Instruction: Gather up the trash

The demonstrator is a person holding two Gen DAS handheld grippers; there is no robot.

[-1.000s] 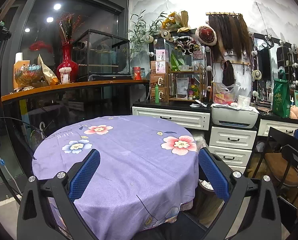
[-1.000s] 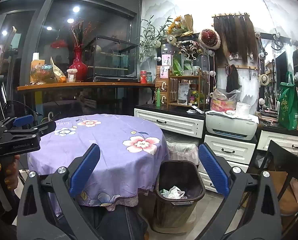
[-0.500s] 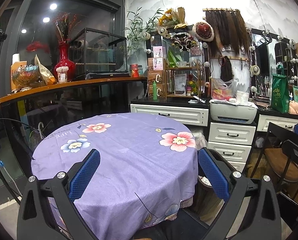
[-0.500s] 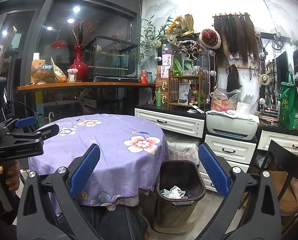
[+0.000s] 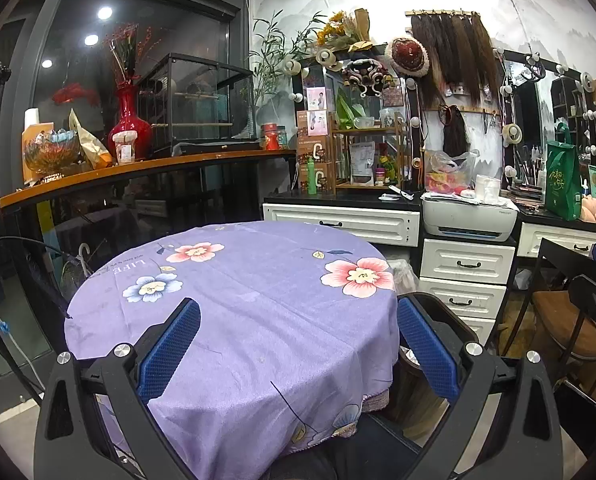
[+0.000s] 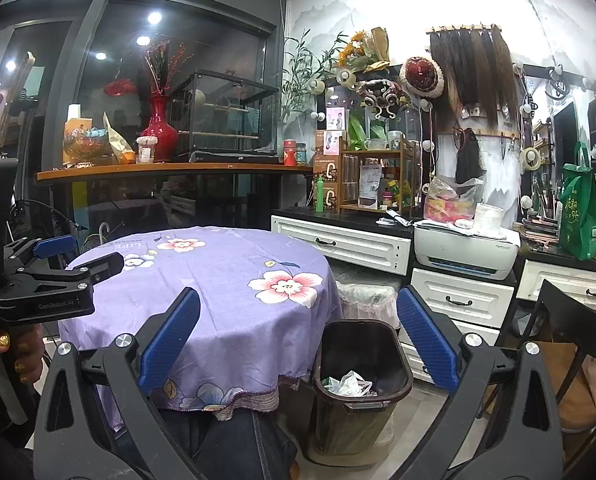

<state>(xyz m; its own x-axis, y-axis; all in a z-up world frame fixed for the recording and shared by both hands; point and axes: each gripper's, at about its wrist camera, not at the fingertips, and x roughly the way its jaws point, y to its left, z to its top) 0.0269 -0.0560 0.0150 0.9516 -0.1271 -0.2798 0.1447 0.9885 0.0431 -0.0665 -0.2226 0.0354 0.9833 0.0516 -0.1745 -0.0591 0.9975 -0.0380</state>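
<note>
A dark brown trash bin [image 6: 361, 380] stands on the floor right of the round table [image 6: 218, 280], with crumpled white trash [image 6: 347, 384] inside. The table has a purple flowered cloth [image 5: 238, 300] and I see no trash on it. My left gripper [image 5: 298, 344] is open and empty, held above the table's near edge. My right gripper [image 6: 298, 336] is open and empty, between the table edge and the bin. The left gripper also shows in the right wrist view [image 6: 74, 260] at the far left. The bin's rim peeks out by the table in the left wrist view [image 5: 409, 356].
White drawers [image 6: 457, 300] with a printer [image 6: 463, 252] stand behind the bin. A second lined bin [image 6: 367, 294] sits behind the brown one. A black chair [image 5: 569, 320] is at the right. A wooden shelf [image 5: 138, 168] with a red vase [image 5: 128, 128] runs along the left.
The left gripper has drifted slightly, so the scene sits a little lower and left in its view. The right gripper has barely moved. Both stay open.
</note>
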